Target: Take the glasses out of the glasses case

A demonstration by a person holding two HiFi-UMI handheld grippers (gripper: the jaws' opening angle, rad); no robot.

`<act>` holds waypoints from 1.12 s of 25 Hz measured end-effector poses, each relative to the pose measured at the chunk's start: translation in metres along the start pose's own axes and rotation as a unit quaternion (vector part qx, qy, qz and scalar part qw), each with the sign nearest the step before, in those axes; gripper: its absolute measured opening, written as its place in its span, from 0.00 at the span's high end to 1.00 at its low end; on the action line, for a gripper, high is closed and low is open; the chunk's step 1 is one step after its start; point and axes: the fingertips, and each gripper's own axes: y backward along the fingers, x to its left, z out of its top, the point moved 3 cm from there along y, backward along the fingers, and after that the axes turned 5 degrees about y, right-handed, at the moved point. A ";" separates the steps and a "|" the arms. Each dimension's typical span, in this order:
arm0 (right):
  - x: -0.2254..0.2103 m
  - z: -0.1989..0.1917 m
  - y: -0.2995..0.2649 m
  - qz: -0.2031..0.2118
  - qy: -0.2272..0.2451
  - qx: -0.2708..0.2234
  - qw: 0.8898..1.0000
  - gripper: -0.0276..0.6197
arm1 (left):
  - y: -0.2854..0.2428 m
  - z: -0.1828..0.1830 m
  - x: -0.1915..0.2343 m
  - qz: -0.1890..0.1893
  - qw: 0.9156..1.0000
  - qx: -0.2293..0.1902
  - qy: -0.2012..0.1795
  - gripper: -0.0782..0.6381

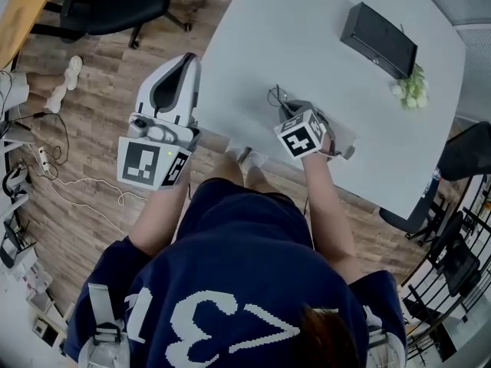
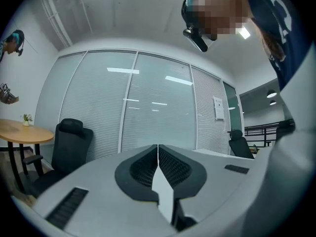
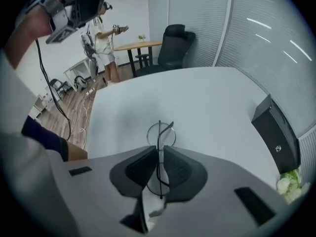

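My right gripper [image 1: 290,107] [image 3: 159,151] is shut on the thin black wire glasses [image 3: 160,132], gripping them edge-on near the bridge, low over the near part of the white table [image 1: 291,29]. One round lens sticks out past the jaws, and in the head view the frame [image 1: 278,96] shows just beyond the gripper. The black glasses case [image 1: 380,39] [image 3: 275,135] lies closed at the far right of the table, well away from the gripper. My left gripper [image 1: 181,64] [image 2: 158,148] is held off the table's left edge, pointing up, shut and empty.
A small green plant [image 1: 413,89] [image 3: 289,184] sits beside the case. Black office chairs [image 1: 115,2] and a wooden table [image 1: 19,6] stand at the far left, with cables [image 1: 54,159] on the wood floor. More dark chairs [image 1: 468,152] stand at the right. Another person [image 3: 103,38] stands in the background.
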 end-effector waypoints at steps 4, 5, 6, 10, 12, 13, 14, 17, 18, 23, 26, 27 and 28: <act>-0.030 0.030 0.045 -0.028 -0.037 -0.105 0.993 0.89 | -0.004 0.014 -0.002 -0.004 1.000 -0.016 -0.008 0.86; -0.041 0.040 0.063 -0.044 -0.040 -0.138 0.989 0.90 | -0.006 0.019 -0.003 -0.007 1.000 -0.022 -0.012 0.86; -0.051 0.050 0.082 -0.063 -0.041 -0.171 0.982 0.91 | -0.008 0.025 -0.004 -0.009 0.999 -0.028 -0.016 0.86; -0.087 0.085 0.173 -0.140 -0.052 -0.303 0.941 0.91 | -0.016 0.056 -0.007 -0.020 0.998 -0.056 -0.030 0.86; -0.099 0.096 0.221 -0.169 -0.071 -0.375 0.909 0.92 | -0.021 0.072 -0.011 -0.028 0.996 -0.071 -0.038 0.86; -0.103 0.100 0.244 -0.179 -0.082 -0.409 0.891 0.92 | -0.023 0.079 -0.014 -0.032 0.996 -0.079 -0.041 0.86; -0.105 0.104 0.265 -0.188 -0.090 -0.439 0.874 0.92 | -0.025 0.086 -0.017 -0.037 0.995 -0.086 -0.044 0.86; -0.106 0.109 0.316 -0.219 -0.100 -0.503 0.830 0.92 | -0.029 0.103 -0.027 -0.049 0.992 -0.105 -0.050 0.86; -0.106 0.108 0.329 -0.227 -0.103 -0.517 0.819 0.92 | -0.031 0.108 -0.030 -0.053 0.991 -0.111 -0.052 0.86; -0.104 0.104 0.360 -0.240 -0.114 -0.553 0.790 0.92 | -0.036 0.119 -0.042 -0.070 0.988 -0.123 -0.058 0.86; -0.103 0.100 0.367 -0.246 -0.119 -0.556 0.785 0.92 | -0.039 0.120 -0.045 -0.073 0.988 -0.123 -0.057 0.86; -0.102 0.099 0.368 -0.247 -0.121 -0.557 0.784 0.92 | -0.040 0.120 -0.046 -0.074 0.988 -0.123 -0.056 0.86; -0.102 0.097 0.369 -0.248 -0.123 -0.558 0.783 0.92 | -0.040 0.120 -0.047 -0.075 0.988 -0.122 -0.055 0.86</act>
